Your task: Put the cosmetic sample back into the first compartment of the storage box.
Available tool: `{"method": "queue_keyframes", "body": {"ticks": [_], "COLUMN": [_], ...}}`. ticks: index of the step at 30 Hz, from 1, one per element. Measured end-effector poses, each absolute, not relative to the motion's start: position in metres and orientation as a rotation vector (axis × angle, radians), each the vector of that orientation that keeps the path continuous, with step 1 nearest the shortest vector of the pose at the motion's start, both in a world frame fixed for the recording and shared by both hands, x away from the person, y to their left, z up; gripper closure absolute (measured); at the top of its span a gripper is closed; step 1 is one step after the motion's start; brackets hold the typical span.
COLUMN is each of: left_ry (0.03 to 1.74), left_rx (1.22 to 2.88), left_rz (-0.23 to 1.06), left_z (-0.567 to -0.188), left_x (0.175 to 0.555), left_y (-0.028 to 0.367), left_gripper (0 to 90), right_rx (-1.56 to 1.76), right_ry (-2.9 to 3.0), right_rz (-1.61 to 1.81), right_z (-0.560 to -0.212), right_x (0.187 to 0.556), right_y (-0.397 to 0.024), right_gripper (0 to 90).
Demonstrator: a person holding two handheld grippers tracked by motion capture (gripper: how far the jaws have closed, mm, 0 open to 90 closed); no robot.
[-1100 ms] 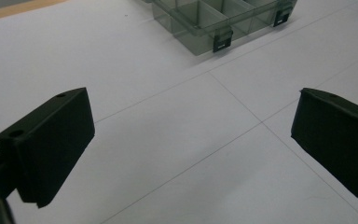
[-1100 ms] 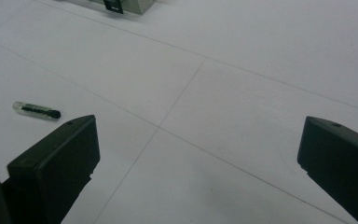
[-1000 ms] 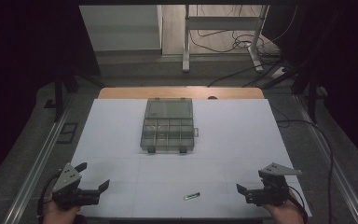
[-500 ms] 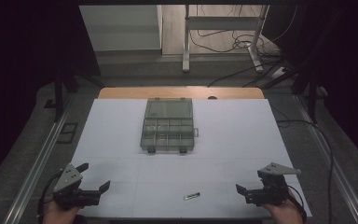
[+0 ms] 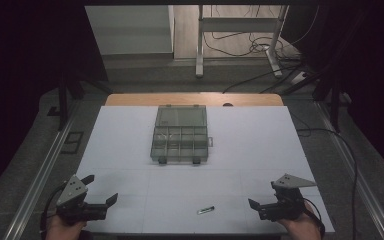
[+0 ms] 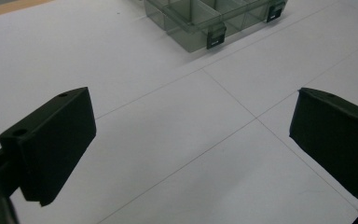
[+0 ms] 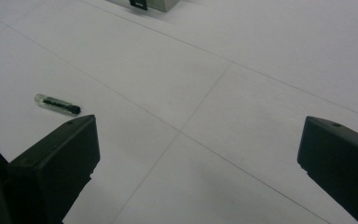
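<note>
Nothing has moved over the last second: the left gripper point(image 5: 96, 199) and right gripper point(image 5: 258, 203) stay parked at the near corners, jaws wide apart, the small vial point(image 5: 206, 210) untouched between them, the compartment box point(image 5: 180, 135) farther back.

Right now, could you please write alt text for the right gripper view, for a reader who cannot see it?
Two black jaws stand wide apart over a white table, holding nothing. A small clear vial with dark contents lies on its side just beyond the left-hand jaw. The latch of a compartment box shows at the top edge.
</note>
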State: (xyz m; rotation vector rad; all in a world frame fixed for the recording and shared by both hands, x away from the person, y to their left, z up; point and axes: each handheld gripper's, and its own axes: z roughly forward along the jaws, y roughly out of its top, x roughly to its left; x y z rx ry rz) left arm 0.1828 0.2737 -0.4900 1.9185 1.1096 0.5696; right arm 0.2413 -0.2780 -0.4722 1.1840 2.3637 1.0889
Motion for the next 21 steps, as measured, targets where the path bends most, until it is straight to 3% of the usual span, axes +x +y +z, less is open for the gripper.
{"method": "queue_keyframes", "body": {"ticks": [21], "left_ry": [1.111], "left_rx": [1.923], "left_rz": [0.566], "left_z": [-0.490], "left_x": [0.183], "left_y": [0.273], "left_gripper": [1.0], "right_rx": [1.101], "right_ry": [2.432], "right_rz": [1.114], "right_z": [-0.476], "right_x": [0.242], "right_y": [-0.253], "right_gripper": [0.0]}}
